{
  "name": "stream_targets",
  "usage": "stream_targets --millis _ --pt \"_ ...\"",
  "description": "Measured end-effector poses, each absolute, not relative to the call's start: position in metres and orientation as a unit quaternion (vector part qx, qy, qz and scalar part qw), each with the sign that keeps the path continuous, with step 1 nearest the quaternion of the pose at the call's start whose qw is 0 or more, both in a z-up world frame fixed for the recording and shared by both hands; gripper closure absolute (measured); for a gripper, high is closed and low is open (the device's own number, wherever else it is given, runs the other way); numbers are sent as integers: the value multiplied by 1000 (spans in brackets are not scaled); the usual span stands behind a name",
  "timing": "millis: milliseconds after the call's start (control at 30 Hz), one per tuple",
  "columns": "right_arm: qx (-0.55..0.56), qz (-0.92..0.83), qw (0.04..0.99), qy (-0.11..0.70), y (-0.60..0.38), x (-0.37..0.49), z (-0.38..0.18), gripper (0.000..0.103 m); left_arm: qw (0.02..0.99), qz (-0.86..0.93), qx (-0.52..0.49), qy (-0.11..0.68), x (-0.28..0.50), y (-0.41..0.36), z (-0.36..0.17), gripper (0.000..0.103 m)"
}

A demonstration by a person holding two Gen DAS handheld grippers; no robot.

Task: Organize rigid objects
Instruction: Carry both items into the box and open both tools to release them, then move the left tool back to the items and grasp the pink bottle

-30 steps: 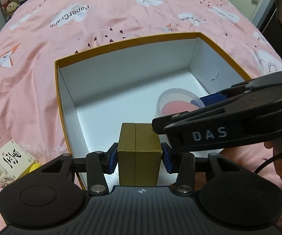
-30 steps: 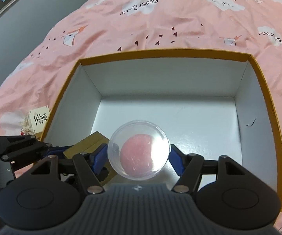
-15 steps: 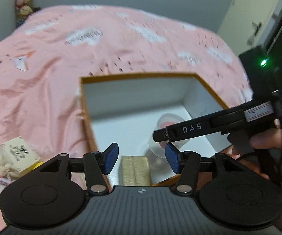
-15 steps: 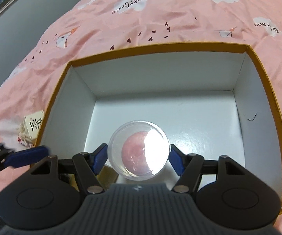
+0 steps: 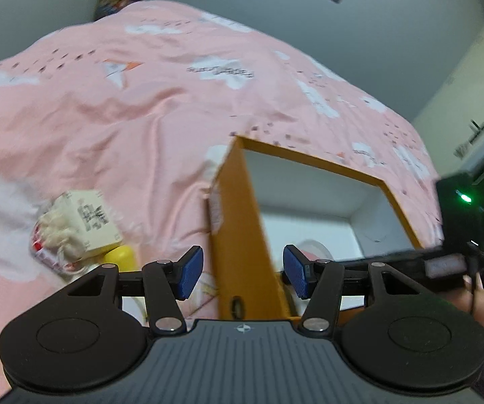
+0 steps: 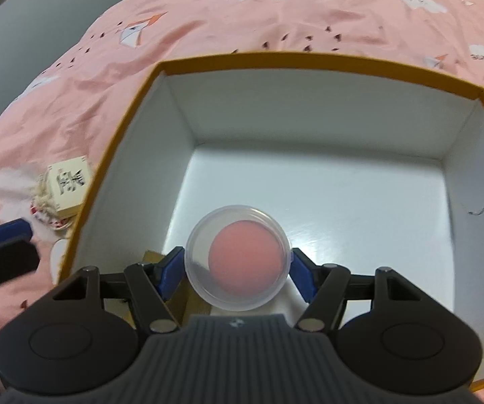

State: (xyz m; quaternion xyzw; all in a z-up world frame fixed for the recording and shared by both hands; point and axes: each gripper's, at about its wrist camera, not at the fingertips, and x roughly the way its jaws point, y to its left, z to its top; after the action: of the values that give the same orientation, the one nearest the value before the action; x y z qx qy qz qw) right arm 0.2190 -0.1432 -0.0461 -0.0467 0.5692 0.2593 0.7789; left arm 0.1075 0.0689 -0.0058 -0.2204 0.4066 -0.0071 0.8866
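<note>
Left gripper (image 5: 243, 271) has released the gold block, lifted out, jaws apart above box wall (image 5: 242, 235); right gripper (image 6: 237, 267) clamps clear capsule (image 6: 238, 257) lower centre.

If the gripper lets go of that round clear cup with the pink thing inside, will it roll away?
Probably not far. The clear cup is round, so on its side it could roll, but the box walls would likely stop it. It looks like thin, light plastic, held by the right gripper.
</note>
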Motion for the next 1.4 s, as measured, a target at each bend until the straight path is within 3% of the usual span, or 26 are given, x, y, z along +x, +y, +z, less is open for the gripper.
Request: stream_targets --millis 433,567,1000,1233,1400 --pt "-52 266 756 596 -139 210 -46 36 877 -7 -208 432 102 64 -21 39" --pt "-68 269 752 597 -138 204 -46 27 876 -6 -198 440 100 60 -25 39" --pt "-66 275 840 463 -159 165 14 21 901 -9 -156 404 79 49 -13 39" --pt "-37 302 854 422 -159 130 34 19 924 15 -120 363 59 49 -5 39" --pt "-37 345 839 418 -151 107 39 14 914 7 -126 385 48 56 -10 38"
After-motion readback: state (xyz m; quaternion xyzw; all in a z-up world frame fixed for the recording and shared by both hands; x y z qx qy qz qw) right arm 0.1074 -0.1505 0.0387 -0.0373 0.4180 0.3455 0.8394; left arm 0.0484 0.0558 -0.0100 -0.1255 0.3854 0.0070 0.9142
